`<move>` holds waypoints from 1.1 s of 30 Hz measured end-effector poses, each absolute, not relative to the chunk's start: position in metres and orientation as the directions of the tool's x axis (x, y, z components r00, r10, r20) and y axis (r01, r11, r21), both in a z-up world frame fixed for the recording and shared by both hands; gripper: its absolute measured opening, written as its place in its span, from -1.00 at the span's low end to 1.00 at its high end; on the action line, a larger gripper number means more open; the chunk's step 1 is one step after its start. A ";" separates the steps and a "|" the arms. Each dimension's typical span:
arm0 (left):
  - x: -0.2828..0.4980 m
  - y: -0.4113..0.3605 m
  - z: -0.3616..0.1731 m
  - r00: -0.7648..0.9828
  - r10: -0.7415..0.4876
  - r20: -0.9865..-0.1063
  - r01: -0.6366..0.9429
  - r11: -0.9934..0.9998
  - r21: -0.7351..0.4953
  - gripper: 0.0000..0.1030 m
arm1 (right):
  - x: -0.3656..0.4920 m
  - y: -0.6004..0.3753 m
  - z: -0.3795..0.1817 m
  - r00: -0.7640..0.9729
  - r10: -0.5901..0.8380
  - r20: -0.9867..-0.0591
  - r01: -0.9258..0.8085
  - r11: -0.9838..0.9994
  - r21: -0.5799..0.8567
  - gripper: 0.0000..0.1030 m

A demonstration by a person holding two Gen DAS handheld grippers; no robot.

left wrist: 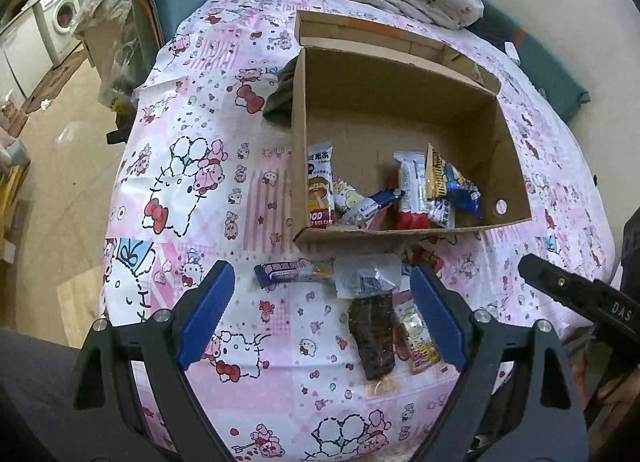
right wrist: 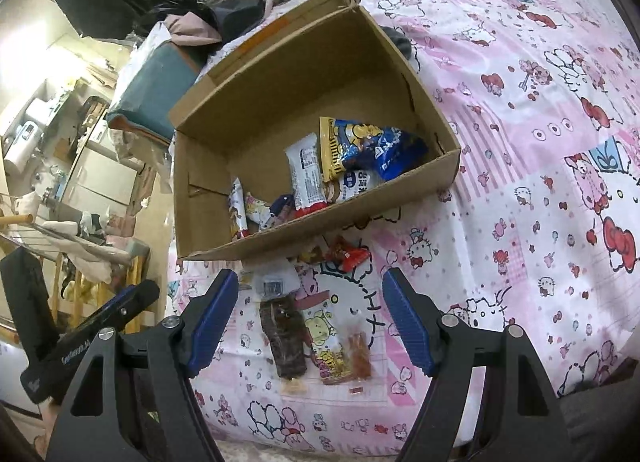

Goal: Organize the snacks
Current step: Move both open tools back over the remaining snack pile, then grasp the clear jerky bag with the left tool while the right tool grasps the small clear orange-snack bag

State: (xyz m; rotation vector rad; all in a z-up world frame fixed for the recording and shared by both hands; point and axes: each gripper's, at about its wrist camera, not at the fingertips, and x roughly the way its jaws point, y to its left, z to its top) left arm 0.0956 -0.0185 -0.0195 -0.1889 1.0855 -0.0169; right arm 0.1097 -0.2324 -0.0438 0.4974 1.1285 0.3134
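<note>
Both the left hand-held gripper [left wrist: 322, 318] and the right hand-held gripper [right wrist: 310, 318] hover spread and empty over the loose snacks, likely choosing the next pick. A dark brown clear-wrapped snack bar [left wrist: 372, 336] lies between the jaws on the pink cartoon-print bedsheet [left wrist: 192, 190], just before the open brown cardboard box [left wrist: 400, 102] already holding several packets.

You see a pink and white bed sheet [left wrist: 224, 166] with cartoon cats and red bows. The box [left wrist: 400, 94] is plain brown. One snack bag [right wrist: 372, 146] is blue and yellow. Your jaws have blue pads [left wrist: 208, 314].
</note>
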 end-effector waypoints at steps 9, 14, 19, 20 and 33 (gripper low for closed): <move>0.098 -0.007 -0.034 0.435 -0.065 -0.898 -0.163 0.975 -0.149 0.70 | 0.110 -0.235 -0.050 0.390 0.449 -0.804 0.050 0.862 0.505 0.50; 0.099 -0.008 -0.053 0.367 -0.087 -0.926 -0.186 0.969 -0.164 0.70 | 0.113 -0.241 -0.059 0.370 0.439 -0.819 0.101 0.857 0.505 0.50; 0.095 -0.031 -0.093 0.262 -0.094 -0.960 -0.198 0.969 -0.149 0.70 | 0.115 -0.243 -0.064 0.361 0.439 -0.823 0.128 0.851 0.510 0.50; 0.094 -0.038 -0.102 0.239 -0.107 -0.965 -0.194 0.969 -0.155 0.70 | 0.116 -0.243 -0.064 0.360 0.439 -0.823 0.129 0.850 0.511 0.50; 0.107 -0.080 -0.151 0.229 -0.062 -0.971 -0.282 0.951 -0.127 0.70 | 0.116 -0.243 -0.067 0.342 0.467 -0.816 0.138 0.833 0.535 0.50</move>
